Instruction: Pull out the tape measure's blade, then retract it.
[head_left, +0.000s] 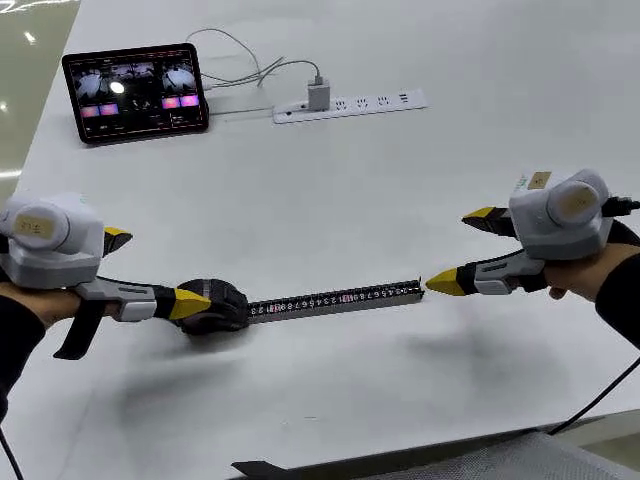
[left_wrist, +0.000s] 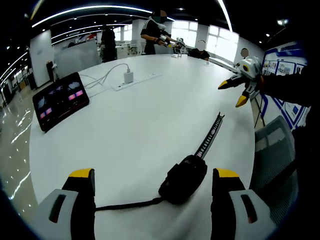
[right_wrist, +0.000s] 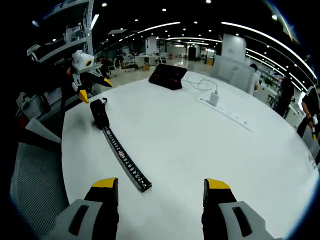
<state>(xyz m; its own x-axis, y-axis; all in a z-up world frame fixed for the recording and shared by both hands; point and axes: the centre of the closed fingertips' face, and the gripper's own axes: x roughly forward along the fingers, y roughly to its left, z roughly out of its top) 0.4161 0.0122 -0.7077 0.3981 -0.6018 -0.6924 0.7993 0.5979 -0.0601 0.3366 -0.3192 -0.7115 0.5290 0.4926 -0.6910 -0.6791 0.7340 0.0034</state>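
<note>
1. Nearest the person, the left gripper (head_left: 155, 270) is held low over the white counter (head_left: 400, 180), its fingers (left_wrist: 82, 180) spread wide apart and clamping nothing.
2. The tape measure's black case (head_left: 212, 306) lies on the counter between those fingers. In the left gripper view it sits closer to the right-hand finger. In the head view the lower yellow fingertip comes right up to the case's left side, though I cannot tell whether it touches.
3. A thin black strap (left_wrist: 125, 205) runs from the case toward the left-hand finger.
4. The blade (head_left: 335, 299) is drawn out flat on the counter, running rightward from the case with its printed numbers facing up.
5. At the blade's free end, the right gripper (head_left: 460, 250) also has its fingers (right_wrist: 106, 185) spread open and empty. The blade tip lies in the gap between them, close to the left-hand finger in the right gripper view. In the head view it is just short of the lower yellow tip, with a sliver of counter between.
6. Farther back, a white power strip (head_left: 350, 104) carries a plugged-in charger (head_left: 318, 95).
7. Left of the strip a tablet (head_left: 135, 92) stands propped with its screen lit.
</note>
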